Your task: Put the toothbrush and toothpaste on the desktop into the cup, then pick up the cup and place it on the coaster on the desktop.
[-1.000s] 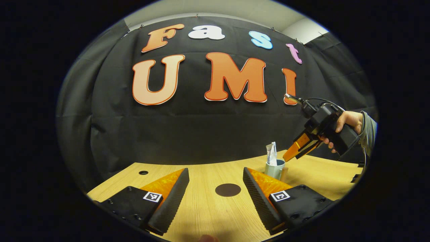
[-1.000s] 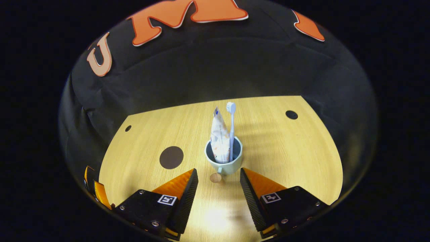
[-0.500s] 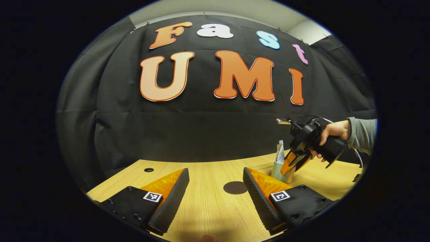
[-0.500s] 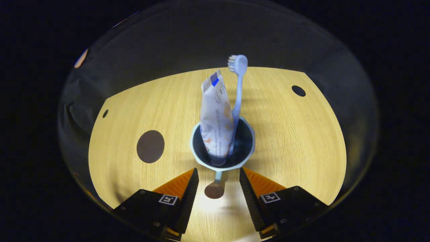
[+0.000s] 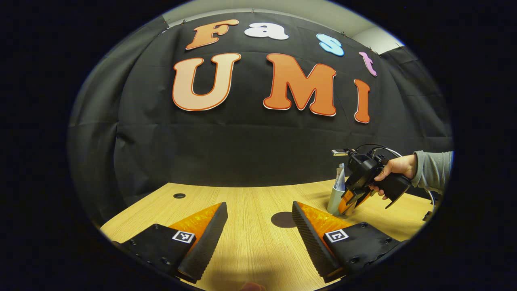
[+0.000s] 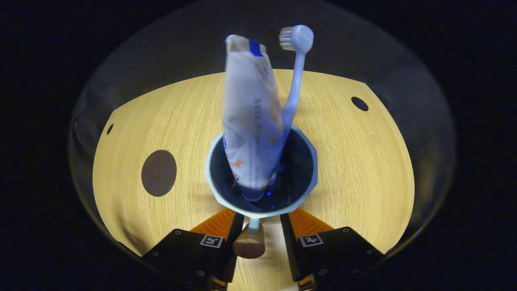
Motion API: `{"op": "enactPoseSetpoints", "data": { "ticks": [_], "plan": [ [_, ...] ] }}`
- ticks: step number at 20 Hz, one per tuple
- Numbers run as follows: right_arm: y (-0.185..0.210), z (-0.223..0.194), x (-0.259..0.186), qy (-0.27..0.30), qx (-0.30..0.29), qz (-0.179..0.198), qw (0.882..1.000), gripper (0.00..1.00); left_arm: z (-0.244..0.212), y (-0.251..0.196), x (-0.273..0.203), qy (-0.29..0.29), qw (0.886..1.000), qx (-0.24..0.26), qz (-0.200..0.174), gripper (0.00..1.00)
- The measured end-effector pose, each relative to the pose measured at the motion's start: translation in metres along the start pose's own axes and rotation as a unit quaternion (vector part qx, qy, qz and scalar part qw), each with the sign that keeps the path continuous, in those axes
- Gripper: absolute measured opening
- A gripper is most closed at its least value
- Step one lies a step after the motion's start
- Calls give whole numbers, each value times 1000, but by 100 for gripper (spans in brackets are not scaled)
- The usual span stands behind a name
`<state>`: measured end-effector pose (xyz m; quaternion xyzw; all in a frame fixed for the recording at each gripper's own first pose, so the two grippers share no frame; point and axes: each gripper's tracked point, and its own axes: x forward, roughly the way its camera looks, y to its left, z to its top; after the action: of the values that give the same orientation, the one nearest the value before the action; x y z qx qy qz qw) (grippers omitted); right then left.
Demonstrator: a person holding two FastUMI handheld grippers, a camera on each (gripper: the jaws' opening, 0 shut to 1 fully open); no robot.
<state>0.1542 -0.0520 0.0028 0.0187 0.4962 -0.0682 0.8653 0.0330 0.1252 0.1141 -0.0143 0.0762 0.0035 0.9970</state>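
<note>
In the left gripper view we see the left gripper (image 5: 259, 220) at bottom centre, fingers wide apart over the desktop (image 5: 250, 250). In the right gripper view, the coaster (image 6: 158, 173) lies at left. At centre, the cup (image 6: 260, 210) holds toothpaste (image 6: 250, 121) and toothbrush (image 6: 294, 81). The right gripper (image 6: 261, 242) straddles the cup's handle (image 6: 249, 244); whether it is clamped we cannot tell.

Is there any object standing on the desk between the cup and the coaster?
Nothing visible does. In the right gripper view, only bare desk lies between the cup and the coaster. The left gripper, hovering near the coaster, might need to stay back.
</note>
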Motion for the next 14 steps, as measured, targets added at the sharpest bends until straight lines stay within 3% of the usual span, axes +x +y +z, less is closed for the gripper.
{"op": "enactPoseSetpoints", "data": {
  "ticks": [1,2,7,8,10,14],
  "plan": [
    [0,0,2,1,2,2,1000,48,-3,2,-2,7,1000,-2,4,100],
    [0,2,-3,-3,5,1,1000,30,-2,1,-3,11,1000,-4,6,100],
    [-2,4,2,-21,-29,-12,999,27,-2,4,-3,10,1000,-8,15,99],
    [-2,5,2,-25,-36,-11,999,31,-3,5,-5,12,1000,-10,20,99],
    [-4,6,2,-30,-51,-18,998,27,-5,7,-9,19,999,-14,24,99],
    [-1,12,-2,-43,-58,-5,997,26,-6,20,-19,21,999,-20,37,99]
  ]
}}
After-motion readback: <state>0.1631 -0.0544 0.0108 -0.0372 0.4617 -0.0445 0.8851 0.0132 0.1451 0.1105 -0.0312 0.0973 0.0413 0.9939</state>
